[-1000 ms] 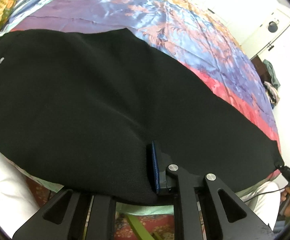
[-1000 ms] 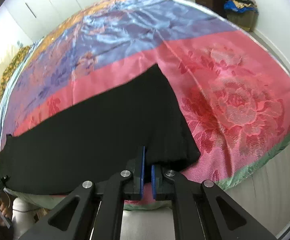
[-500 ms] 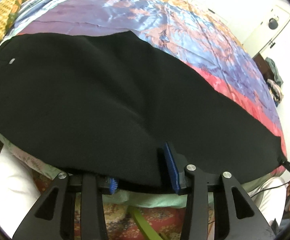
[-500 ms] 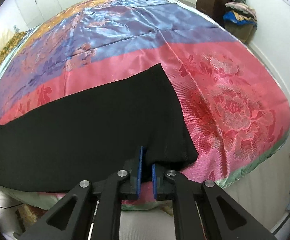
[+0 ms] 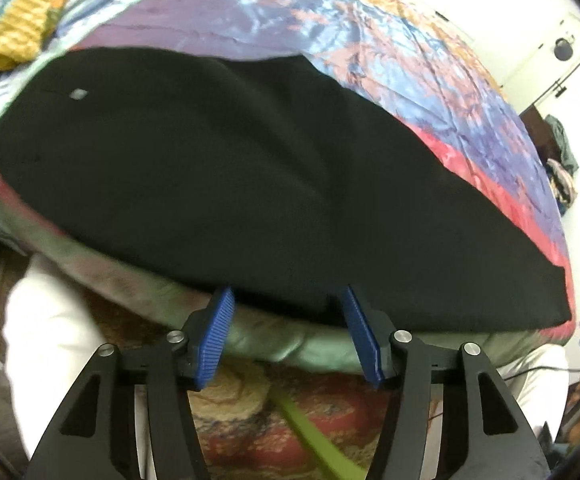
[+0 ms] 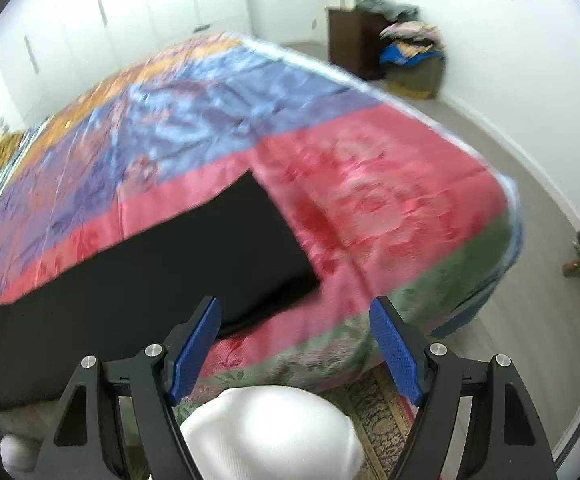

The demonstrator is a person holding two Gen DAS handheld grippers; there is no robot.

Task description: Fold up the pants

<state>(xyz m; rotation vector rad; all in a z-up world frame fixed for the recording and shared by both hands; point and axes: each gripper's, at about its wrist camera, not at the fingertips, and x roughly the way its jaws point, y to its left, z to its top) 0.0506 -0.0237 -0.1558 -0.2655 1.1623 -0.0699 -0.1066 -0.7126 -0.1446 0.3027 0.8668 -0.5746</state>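
Lying flat beyond both opening tools [image 5: 286,312] [image 6: 294,320], pants [image 5: 250,184]

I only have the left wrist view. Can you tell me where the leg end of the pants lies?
Observer: The leg end of the black pants lies flat on the bedspread's pink band.
Operator: Is the right gripper holding it?
Observer: No, the right gripper is opening, with nothing between its pads.
Operator: Anything beyond the bed?
Observer: A pile of clothes sits in the far corner, beside a dark cabinet.
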